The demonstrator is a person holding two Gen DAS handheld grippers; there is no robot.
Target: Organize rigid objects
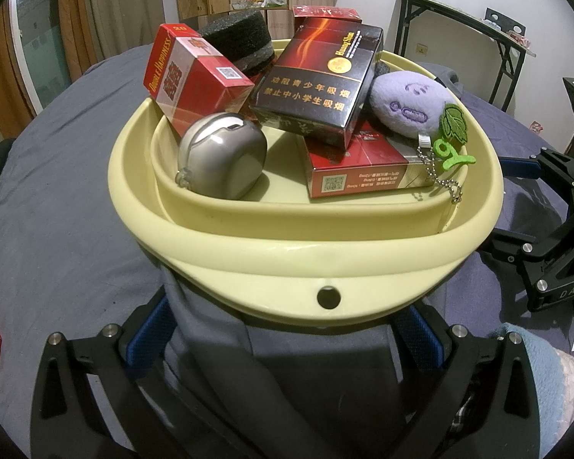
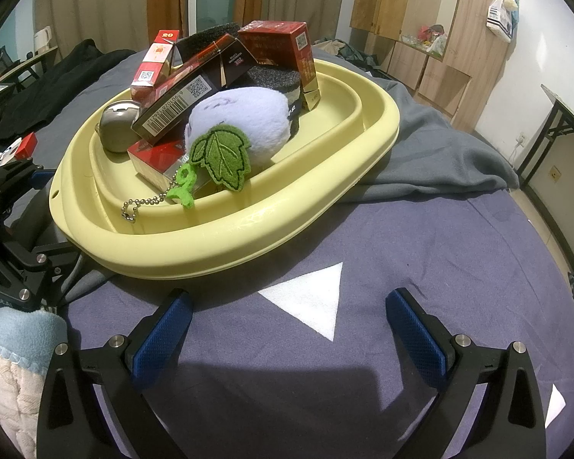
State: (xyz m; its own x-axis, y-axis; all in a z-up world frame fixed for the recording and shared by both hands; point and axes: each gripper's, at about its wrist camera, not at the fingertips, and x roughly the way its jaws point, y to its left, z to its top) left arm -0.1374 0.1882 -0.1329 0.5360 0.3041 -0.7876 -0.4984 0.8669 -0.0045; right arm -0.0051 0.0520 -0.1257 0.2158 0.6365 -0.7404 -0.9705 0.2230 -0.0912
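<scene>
A pale yellow oval plastic basin [image 1: 306,264] sits on a bed covered by a grey-blue sheet [image 1: 69,199], its near rim lying between the fingers of the left gripper [image 1: 283,329], whose blue pads spread wide on either side of it with grey cloth beneath; whether they actually press the rim is hard to tell from this angle. Piled inside are a red Double Happiness cigarette pack [image 1: 195,84], a black and red cigarette box [image 1: 317,80] leaning on another red pack [image 1: 359,168], a silver rounded case [image 1: 222,153], a dark foam disc [image 1: 237,42] and a lilac plush toy [image 2: 245,122] with a green felt leaf [image 2: 222,157] on a ball chain. The right gripper [image 2: 289,321] hovers apart from the basin, jaws spread and empty, over a white triangle print [image 2: 313,298]. Wooden cupboards [image 2: 440,38], curtains [image 1: 107,7] and a folding table [image 1: 459,23] stand around the bed.
</scene>
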